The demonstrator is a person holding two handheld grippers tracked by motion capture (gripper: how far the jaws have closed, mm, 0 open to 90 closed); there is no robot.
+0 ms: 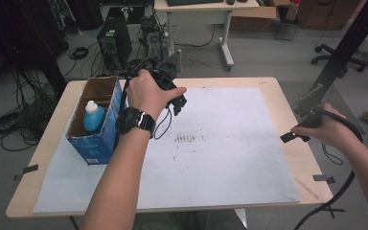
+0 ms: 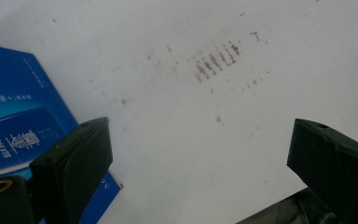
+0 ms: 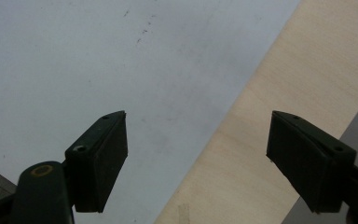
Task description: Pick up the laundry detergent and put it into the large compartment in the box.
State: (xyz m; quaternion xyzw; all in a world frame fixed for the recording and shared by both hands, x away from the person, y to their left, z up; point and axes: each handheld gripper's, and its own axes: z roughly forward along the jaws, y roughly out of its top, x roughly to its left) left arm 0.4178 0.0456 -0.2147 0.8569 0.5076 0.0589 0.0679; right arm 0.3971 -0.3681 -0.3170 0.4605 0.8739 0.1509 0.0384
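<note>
A blue cardboard box (image 1: 97, 129) stands open-topped at the table's left, and a white bottle with a blue body (image 1: 93, 116) stands inside it. My left gripper (image 1: 178, 104) hovers just right of the box over the white sheet (image 1: 220, 143), held in a hand with a black watch. In the left gripper view the gripper (image 2: 200, 158) is open with nothing between its jaws, and the box's blue side (image 2: 14, 126) lies at the left. My right gripper (image 1: 294, 136) is at the table's right edge. It (image 3: 198, 154) is open and holds nothing, above the sheet's border and bare wood (image 3: 279, 116).
Dark smudge marks (image 1: 188, 139) sit near the sheet's middle. Black tape pieces (image 1: 324, 178) mark the table's edges. Beyond the table stand a computer tower (image 1: 114, 40), cables on the floor, a desk and an office chair (image 1: 338, 55). A black pole (image 1: 345, 48) slants at the right.
</note>
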